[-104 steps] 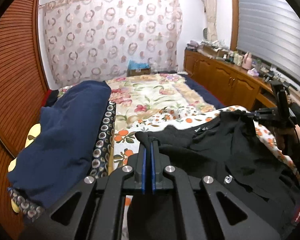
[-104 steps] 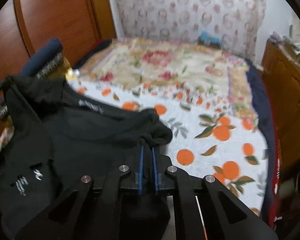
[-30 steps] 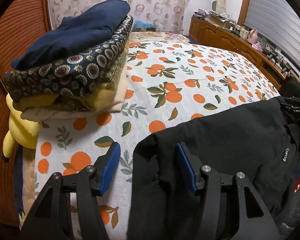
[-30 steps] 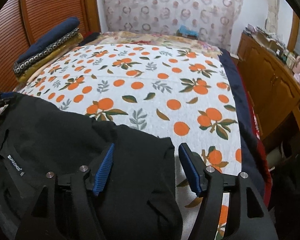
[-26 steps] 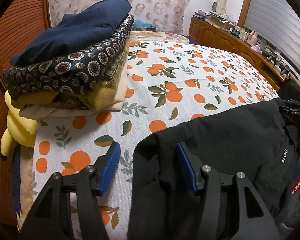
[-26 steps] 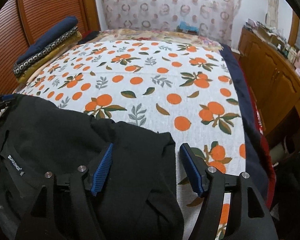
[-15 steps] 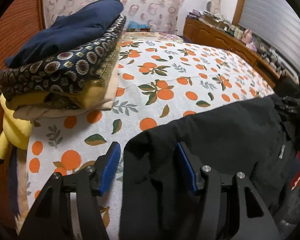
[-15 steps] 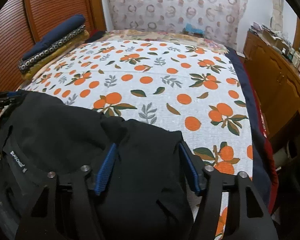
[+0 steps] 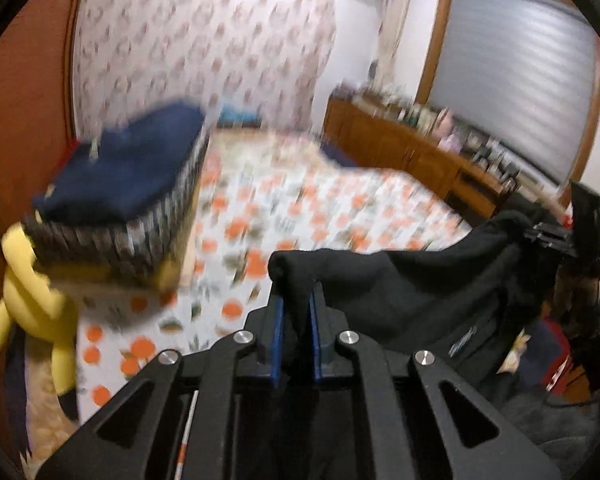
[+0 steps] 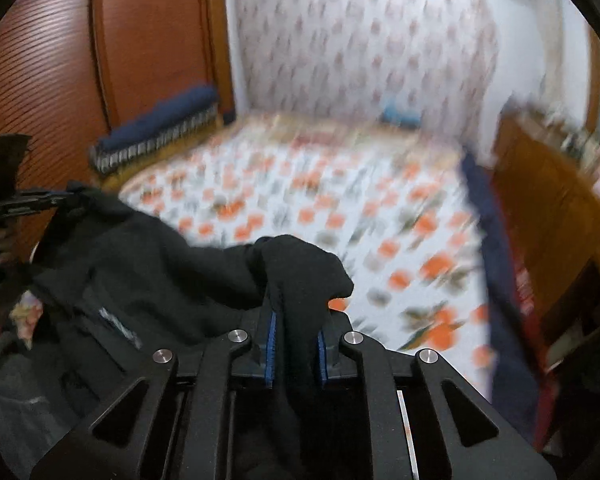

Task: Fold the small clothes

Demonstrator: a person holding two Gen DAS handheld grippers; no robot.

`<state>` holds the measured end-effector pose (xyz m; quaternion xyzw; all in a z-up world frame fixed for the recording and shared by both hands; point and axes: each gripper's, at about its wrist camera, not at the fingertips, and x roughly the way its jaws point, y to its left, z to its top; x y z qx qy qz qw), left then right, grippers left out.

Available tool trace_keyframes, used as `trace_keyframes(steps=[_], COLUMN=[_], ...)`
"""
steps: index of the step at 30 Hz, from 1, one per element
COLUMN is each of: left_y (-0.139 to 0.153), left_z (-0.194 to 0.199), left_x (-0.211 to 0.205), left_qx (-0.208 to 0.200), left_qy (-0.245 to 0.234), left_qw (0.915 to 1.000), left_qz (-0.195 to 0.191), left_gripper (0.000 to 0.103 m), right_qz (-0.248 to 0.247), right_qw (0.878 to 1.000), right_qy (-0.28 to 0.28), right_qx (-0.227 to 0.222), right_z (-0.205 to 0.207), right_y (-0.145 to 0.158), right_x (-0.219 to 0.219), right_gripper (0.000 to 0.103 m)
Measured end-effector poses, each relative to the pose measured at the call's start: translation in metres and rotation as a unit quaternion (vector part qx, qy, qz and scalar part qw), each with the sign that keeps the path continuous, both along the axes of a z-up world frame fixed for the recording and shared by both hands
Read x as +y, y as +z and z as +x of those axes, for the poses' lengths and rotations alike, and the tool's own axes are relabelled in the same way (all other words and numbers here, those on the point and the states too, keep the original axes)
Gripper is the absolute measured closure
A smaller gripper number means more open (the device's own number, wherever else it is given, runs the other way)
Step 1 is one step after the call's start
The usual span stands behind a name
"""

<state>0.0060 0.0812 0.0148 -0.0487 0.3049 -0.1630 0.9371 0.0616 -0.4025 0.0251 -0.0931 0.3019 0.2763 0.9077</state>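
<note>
The black garment (image 9: 412,288) now hangs in the air above the near end of the bed (image 9: 340,208), strung between the two tools, where half a second ago it lay flat on the orange-print cover with both pairs of tongs wide open over its corners. The left tongs (image 9: 294,316) have closed to a narrow gap, pinching a rolled corner of black cloth; the right tongs (image 10: 294,334) grip a thicker bunch of the opposite corner. The whole room smears with motion, so the lift looks under way. To my eye this is the start of a fold: the held edge seems ready to be carried over the rest. A white label (image 10: 118,326) shows on the sagging cloth. By the wooden wall a stack of folded clothes (image 9: 120,200) sits, a yellow plush toy (image 9: 32,292) beneath it
</note>
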Motion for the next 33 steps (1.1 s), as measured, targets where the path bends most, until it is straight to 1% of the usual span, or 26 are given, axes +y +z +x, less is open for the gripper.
trace_keyframes(steps=[2, 4, 7, 9, 13, 16, 19, 20, 22, 25, 27, 28, 29, 30, 31, 32, 33], left_y=[0.028, 0.053, 0.086, 0.106, 0.139, 0.159, 0.180, 0.183, 0.195, 0.204, 0.201, 0.195, 0.187, 0.180, 0.165, 0.157, 0.143], left_z=[-0.012, -0.020, -0.022, -0.023, -0.030, -0.035, -0.034, -0.034, -0.026, -0.002, 0.024, 0.047, 0.065, 0.078, 0.105, 0.117, 0.137], left_x=[-0.004, -0.005, -0.006, -0.001, 0.008, 0.015, 0.024, 0.023, 0.027, 0.026, 0.028, 0.030, 0.029, 0.027, 0.027, 0.023, 0.021], left_qx=[-0.036, -0.062, -0.099, -0.119, -0.160, -0.183, -0.202, -0.206, -0.215, -0.221, -0.209, -0.197, -0.189, -0.183, -0.171, -0.165, -0.155], left_qy=[-0.001, -0.004, 0.003, 0.005, 0.011, 0.013, 0.021, 0.023, 0.029, 0.044, 0.054, 0.061, 0.068, 0.072, 0.077, 0.079, 0.087], left_qw=[0.9993, 0.9981, 0.9949, 0.9928, 0.9870, 0.9830, 0.9791, 0.9782, 0.9760, 0.9742, 0.9761, 0.9781, 0.9791, 0.9798, 0.9812, 0.9819, 0.9825], left_qz=[0.002, 0.001, 0.016, 0.003, -0.008, -0.010, -0.009, -0.009, -0.010, 0.012, 0.020, 0.026, 0.032, 0.037, 0.045, 0.048, 0.056], left_gripper=[0.095, 0.095, 0.095, 0.095, 0.095, 0.095, 0.095, 0.095, 0.095, 0.095, 0.095, 0.094, 0.094, 0.093, 0.093, 0.090, 0.089], right_qz=[0.005, 0.016, 0.028, 0.025, 0.029, 0.039, 0.042, 0.041, 0.041, 0.047, 0.034, 0.030, 0.025, 0.015, 0.006, -0.002, -0.010], right_qw=[1.000, 0.999, 0.997, 0.996, 0.991, 0.986, 0.981, 0.979, 0.977, 0.977, 0.979, 0.980, 0.982, 0.984, 0.985, 0.987, 0.989], right_qy=[-0.007, -0.010, -0.005, -0.002, 0.008, 0.017, 0.025, 0.025, 0.023, 0.017, 0.005, -0.001, -0.007, -0.016, -0.027, -0.037, -0.048], right_qx=[-0.025, -0.045, -0.073, -0.089, -0.132, -0.161, -0.187, -0.197, -0.209, -0.208, -0.203, -0.195, -0.188, -0.178, -0.169, -0.155, -0.143], right_z=[-0.013, -0.021, -0.030, -0.035, -0.050, -0.061, -0.067, -0.068, -0.064, -0.041, -0.010, 0.007, 0.020, 0.042, 0.065, 0.089, 0.116], right_y=[0.025, 0.052, 0.089, 0.108, 0.151, 0.181, 0.210, 0.218, 0.234, 0.249, 0.251, 0.249, 0.245, 0.238, 0.229, 0.217, 0.202], right_x=[-0.004, -0.010, -0.017, -0.018, -0.019, -0.020, -0.017, -0.017, -0.016, -0.017, -0.012, -0.010, -0.008, -0.005, -0.001, 0.002, 0.007], right_gripper=[0.091, 0.092, 0.092, 0.092, 0.092, 0.092, 0.092, 0.092, 0.092, 0.092, 0.092, 0.092, 0.092, 0.092, 0.092, 0.092, 0.092])
